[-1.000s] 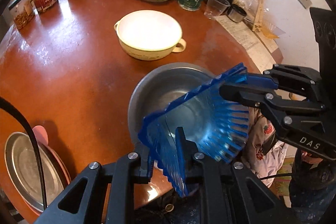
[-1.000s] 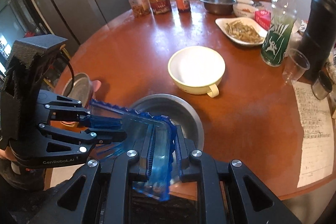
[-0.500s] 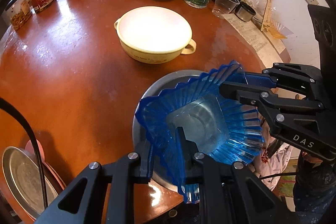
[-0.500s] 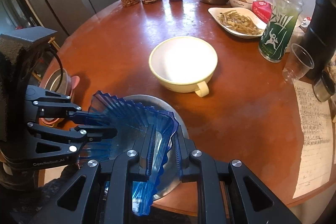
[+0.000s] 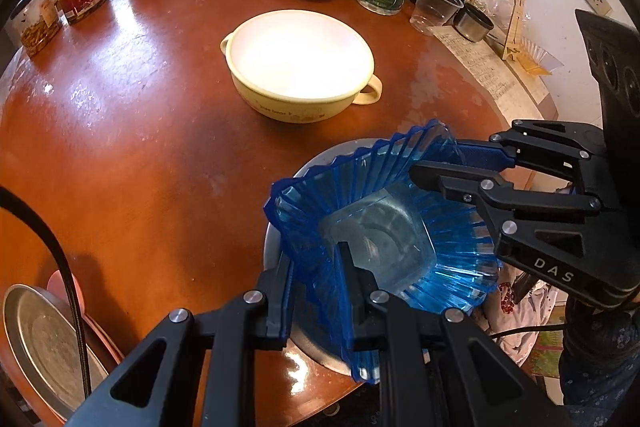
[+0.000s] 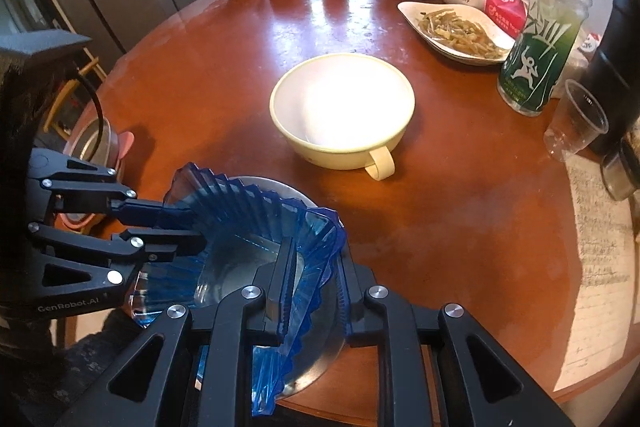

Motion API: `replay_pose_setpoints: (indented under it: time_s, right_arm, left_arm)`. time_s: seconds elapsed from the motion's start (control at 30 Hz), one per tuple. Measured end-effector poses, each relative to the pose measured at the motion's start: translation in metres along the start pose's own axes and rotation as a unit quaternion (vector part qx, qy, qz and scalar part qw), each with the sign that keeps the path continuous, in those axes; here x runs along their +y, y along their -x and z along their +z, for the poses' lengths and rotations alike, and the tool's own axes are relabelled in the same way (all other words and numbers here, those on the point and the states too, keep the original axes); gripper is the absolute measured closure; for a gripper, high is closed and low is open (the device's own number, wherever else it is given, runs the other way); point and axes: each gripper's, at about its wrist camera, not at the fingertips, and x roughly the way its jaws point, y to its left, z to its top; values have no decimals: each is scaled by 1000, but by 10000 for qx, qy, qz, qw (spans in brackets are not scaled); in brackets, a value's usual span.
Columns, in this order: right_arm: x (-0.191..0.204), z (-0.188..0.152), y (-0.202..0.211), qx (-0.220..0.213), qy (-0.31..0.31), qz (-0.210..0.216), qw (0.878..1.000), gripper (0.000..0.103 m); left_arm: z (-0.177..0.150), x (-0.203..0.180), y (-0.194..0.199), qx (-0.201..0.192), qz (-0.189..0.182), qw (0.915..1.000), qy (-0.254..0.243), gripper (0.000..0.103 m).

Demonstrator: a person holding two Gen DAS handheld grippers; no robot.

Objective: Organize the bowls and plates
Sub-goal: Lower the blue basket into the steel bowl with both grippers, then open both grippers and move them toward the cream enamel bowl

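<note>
Blue fluted plastic dish [image 5: 380, 227], translucent, lower centre-right of left wrist view, held at two rims above steel bowl [image 5: 320, 163] near table edge. Left gripper [image 5: 316, 291] at bottom centre, narrow, pinching near rim of dish. Right gripper [image 5: 436, 161] entering from right of frame, fingers either side of far rim corner; jaws opening slightly, rim between them, pads seemingly touching it. In right wrist view, same dish [image 6: 248, 223] lower left, right gripper [image 6: 312, 283] astride its wall, left gripper [image 6: 188, 227] reaching in from left edge. Cream handled bowl [image 5: 298, 63] mid-frame on brown round table [image 5: 132, 147], apart from steel bowl. Metal plate on pink plate [image 5: 44, 347] at lower left, cable across it. Jars, bottles, food dish along top.
</note>
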Motion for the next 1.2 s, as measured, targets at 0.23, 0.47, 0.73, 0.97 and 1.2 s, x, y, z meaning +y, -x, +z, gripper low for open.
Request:
replay_pose_setpoints:
  time_s: [0.23, 0.47, 0.73, 0.97, 1.2]
  right_arm:
    - [2, 0, 0, 32, 138, -139, 9998, 82]
    - [10, 1, 0, 27, 398, -245, 9989, 68]
    - [7, 1, 6, -46, 310, -160, 9994, 67]
    - [6, 2, 9, -107, 274, -74, 9995, 58]
    - [9, 1, 8, -102, 255, -84, 9996, 56]
  left_arm:
    - [-2, 1, 0, -46, -15, 10000, 11, 84]
    - [-6, 1, 4, -135, -3, 9999, -40, 84]
    - [-8, 2, 9, -218, -48, 9998, 9, 84]
    - [-10, 0, 14, -292, 52, 9996, -10, 83]
    - [-12, 4, 21, -394, 39, 9992, 65, 78]
